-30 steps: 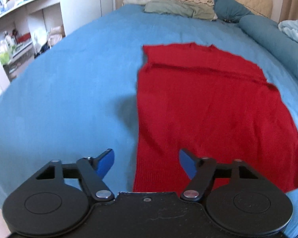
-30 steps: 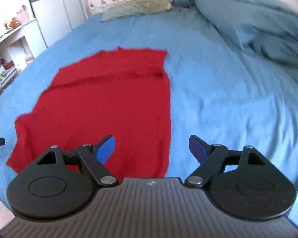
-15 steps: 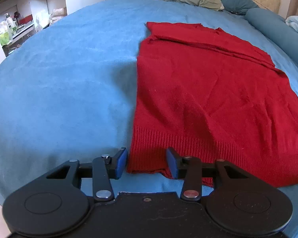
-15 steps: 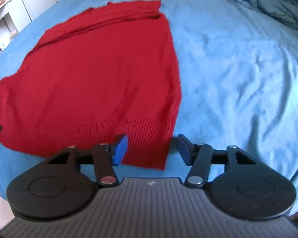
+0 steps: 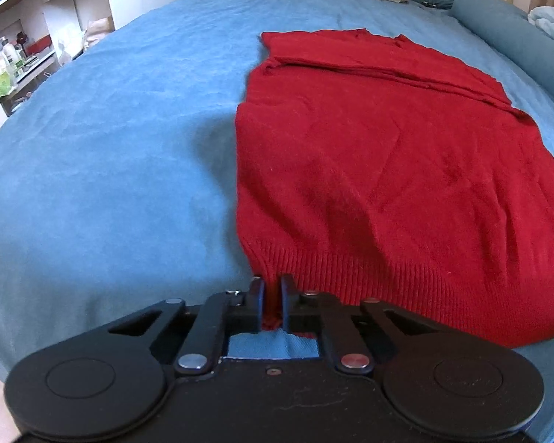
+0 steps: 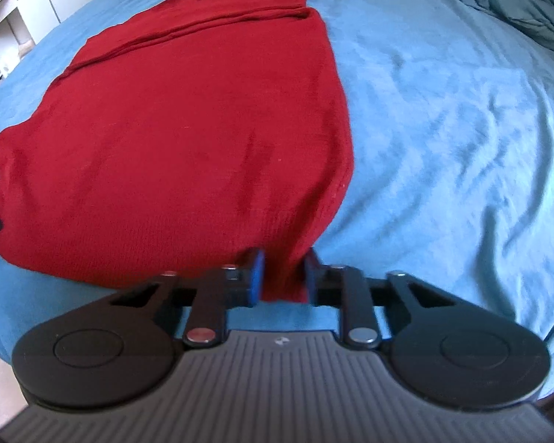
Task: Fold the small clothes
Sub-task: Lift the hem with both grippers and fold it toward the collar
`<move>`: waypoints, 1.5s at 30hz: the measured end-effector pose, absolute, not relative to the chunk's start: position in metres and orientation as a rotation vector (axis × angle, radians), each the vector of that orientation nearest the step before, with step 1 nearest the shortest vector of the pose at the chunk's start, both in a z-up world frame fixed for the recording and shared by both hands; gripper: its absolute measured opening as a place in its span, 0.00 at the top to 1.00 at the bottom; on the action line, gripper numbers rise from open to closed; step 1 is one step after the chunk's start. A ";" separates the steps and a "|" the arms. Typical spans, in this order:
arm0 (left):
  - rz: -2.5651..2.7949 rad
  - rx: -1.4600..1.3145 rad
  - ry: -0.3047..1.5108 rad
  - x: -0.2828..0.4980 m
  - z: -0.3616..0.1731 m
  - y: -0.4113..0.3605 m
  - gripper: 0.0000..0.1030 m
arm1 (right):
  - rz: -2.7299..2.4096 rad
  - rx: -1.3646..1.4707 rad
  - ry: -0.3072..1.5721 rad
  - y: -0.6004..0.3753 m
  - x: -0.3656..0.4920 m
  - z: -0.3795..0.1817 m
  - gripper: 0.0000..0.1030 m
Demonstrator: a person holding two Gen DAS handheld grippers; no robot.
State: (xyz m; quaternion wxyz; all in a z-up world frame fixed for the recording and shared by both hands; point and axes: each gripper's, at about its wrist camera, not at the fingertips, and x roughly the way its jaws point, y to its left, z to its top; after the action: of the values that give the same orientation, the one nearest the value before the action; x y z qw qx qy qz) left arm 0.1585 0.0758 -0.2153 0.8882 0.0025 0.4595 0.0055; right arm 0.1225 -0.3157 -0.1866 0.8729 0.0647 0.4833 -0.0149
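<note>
On the blue bed (image 5: pixel 110 155), left wrist view: red sweater (image 5: pixel 387 170) lies flat, its far part already doubled over; left gripper (image 5: pixel 273 308) has its jaws pinched narrow on the near-left corner of the ribbed hem. Right wrist view: right gripper (image 6: pixel 281 277) has its jaws closed around the sweater's (image 6: pixel 188 122) near-right hem corner, gap slightly wider, cloth bunched between. Step judged: both hem corners gripped. Next move likely calls for lifting both corners evenly and carrying them toward the far edge.
</note>
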 end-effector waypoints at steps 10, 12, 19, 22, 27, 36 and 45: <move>0.092 -0.058 1.003 0.142 -0.150 0.081 0.94 | 0.007 0.249 1.024 -0.338 0.129 -0.135 0.80; 0.103 -0.082 0.982 0.144 -0.120 0.080 0.94 | 0.030 0.311 1.009 -0.345 0.134 -0.112 0.80; 0.097 -0.129 0.828 0.206 -0.030 0.068 0.94 | 0.073 0.448 0.885 -0.371 0.195 -0.026 0.80; 0.074 -0.136 0.770 0.271 -0.013 0.064 0.94 | 0.019 0.484 0.839 -0.382 0.248 -0.004 0.80; 0.059 -0.121 0.695 0.395 -0.014 0.057 0.97 | -0.008 0.512 0.786 -0.391 0.364 0.001 0.80; 0.093 -0.091 0.766 0.574 -0.128 0.027 0.97 | -0.077 0.426 0.847 -0.394 0.571 -0.111 0.80; 0.139 -0.089 0.812 0.596 -0.166 0.033 0.89 | -0.135 0.397 0.884 -0.399 0.588 -0.162 0.43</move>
State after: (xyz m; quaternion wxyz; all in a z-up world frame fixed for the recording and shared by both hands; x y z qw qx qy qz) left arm 0.5958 0.0334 -0.1656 0.9155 -0.0431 0.3943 0.0674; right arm 0.5880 -0.3992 -0.1623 0.8828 0.1905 0.4244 -0.0647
